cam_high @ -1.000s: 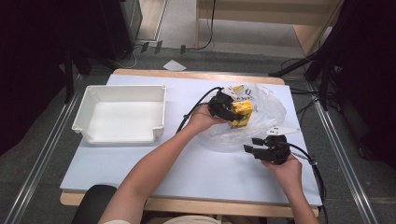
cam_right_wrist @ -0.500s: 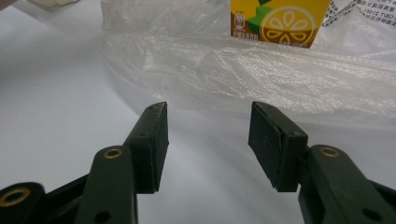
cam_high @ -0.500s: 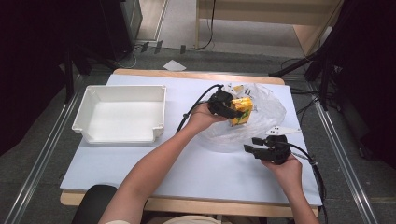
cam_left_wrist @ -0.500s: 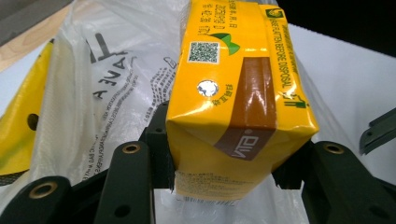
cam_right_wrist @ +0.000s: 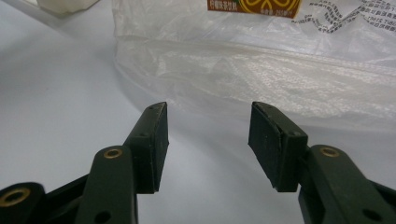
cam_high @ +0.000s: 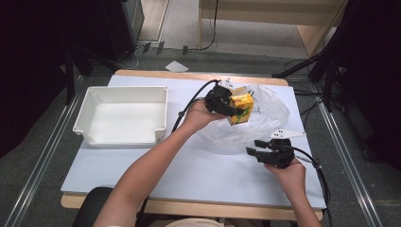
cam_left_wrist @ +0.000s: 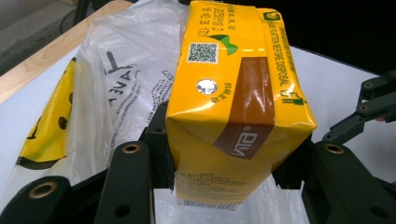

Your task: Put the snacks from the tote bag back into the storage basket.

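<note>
Lifted clear of the plastic bag (cam_high: 246, 125) since a second ago, the yellow drink carton (cam_high: 240, 108) now hangs higher above it, pinched across its sides by the fingers (cam_left_wrist: 161, 149) of the left gripper (cam_high: 226, 101). Seen from the left gripper view, the carton (cam_left_wrist: 238, 107) sits wedged between both pads, its foil straw hole facing the camera and the crumpled bag (cam_left_wrist: 116, 93) slack beneath it. Over at the near edge of the bag, the right gripper (cam_high: 257, 149) stays put, its fingers (cam_right_wrist: 156, 140) spread with nothing between them, aimed at the bag's wall (cam_right_wrist: 261, 70) just ahead. Off to the left on the surface (cam_high: 198, 170), well apart from the bag, a white tray (cam_high: 85, 120) waits with nothing in it. With the carton out, the likely next leg is a carry across to that tray.
</note>
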A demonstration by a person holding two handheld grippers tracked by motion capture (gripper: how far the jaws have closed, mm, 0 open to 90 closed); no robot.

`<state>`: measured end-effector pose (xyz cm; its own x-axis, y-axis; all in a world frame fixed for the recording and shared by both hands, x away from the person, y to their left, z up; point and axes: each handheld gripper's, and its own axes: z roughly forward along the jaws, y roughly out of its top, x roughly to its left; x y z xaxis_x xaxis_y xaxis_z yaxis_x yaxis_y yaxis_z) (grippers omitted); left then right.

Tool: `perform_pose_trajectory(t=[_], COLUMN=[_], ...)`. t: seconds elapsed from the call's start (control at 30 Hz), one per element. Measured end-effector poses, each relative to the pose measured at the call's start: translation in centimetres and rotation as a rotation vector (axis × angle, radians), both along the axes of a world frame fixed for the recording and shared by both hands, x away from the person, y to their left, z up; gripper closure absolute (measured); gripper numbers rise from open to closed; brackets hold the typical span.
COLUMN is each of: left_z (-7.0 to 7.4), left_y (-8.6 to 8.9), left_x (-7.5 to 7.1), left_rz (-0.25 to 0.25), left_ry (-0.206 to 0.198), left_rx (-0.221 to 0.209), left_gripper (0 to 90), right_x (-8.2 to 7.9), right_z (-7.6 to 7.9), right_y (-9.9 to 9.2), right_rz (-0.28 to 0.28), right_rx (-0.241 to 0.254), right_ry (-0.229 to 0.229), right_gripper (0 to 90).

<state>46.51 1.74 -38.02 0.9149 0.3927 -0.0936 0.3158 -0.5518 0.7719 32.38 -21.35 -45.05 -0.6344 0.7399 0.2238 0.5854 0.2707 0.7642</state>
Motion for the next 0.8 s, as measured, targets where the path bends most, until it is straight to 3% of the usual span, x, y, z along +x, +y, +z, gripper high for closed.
perform_pose_trajectory(t=[0.3,0.63,0.8], left_z=[1.0,1.0,0.8], left_y=[1.5,3.6,4.4], left_x=[-0.9,-2.7,-3.2], left_rz=[0.001,-0.004,0.009], left_ry=[0.035,0.032,0.023], left_rx=[-0.013,-0.024,-0.003], left_gripper=[52.4,52.4,52.3], right_x=[-0.3,-0.7,-0.9], right_z=[-0.1,-0.3,-0.3], right_y=[0.3,0.7,0.9], right_rz=[0.011,0.034,0.04], right_rx=[-0.003,0.004,0.0], right_ry=[0.004,0.001,0.004], right_gripper=[49.0,48.8,48.8])
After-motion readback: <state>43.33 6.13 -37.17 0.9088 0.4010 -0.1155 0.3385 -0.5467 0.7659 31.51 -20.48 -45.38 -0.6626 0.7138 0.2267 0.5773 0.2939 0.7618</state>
